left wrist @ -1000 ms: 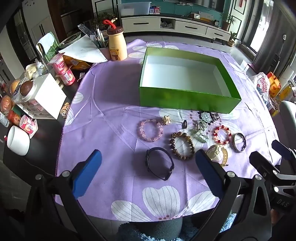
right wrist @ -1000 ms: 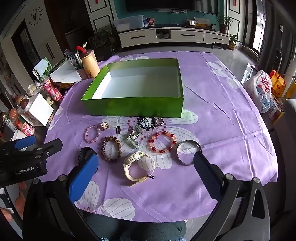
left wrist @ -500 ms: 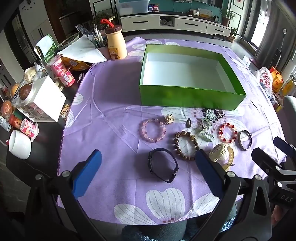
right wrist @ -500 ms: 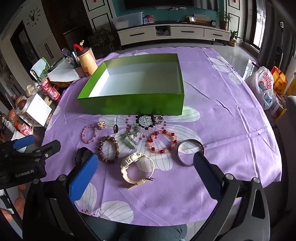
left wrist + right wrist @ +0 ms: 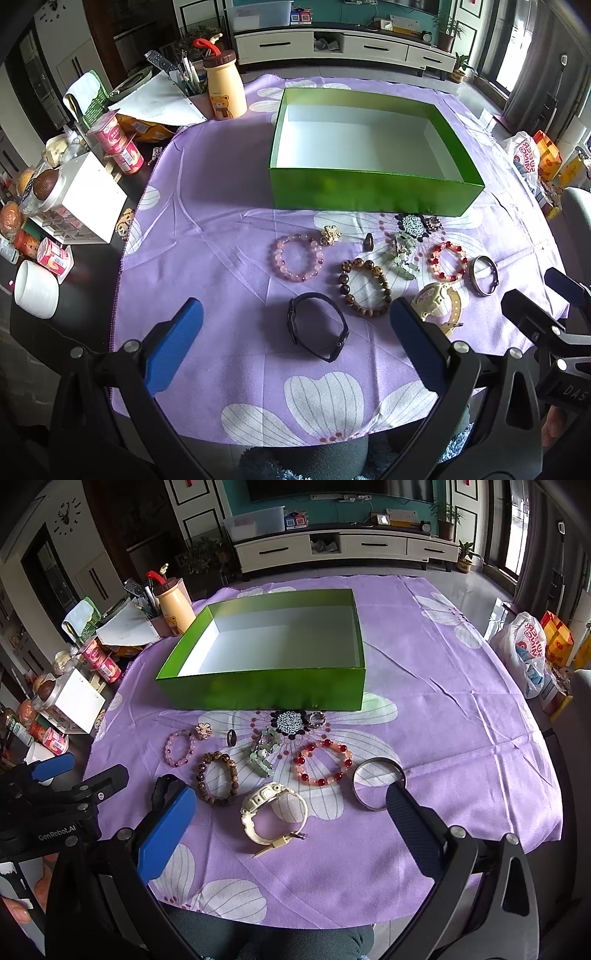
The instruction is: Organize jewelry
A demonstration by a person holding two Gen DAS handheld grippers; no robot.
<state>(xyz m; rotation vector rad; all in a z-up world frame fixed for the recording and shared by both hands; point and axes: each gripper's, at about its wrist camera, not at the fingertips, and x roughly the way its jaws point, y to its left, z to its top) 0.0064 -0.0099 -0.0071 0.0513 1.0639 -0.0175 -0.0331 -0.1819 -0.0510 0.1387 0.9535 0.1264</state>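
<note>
Both grippers hang above the near edge of the purple cloth, jaws spread wide and holding nothing. The left gripper frames a black band; the right gripper frames a cream watch. The rest of the jewelry lies loose on the cloth between the grippers and the green box (its white inside bare): a pink bracelet, a brown bracelet, a red bracelet, a metal bangle, and small pieces just in front of the box wall.
</note>
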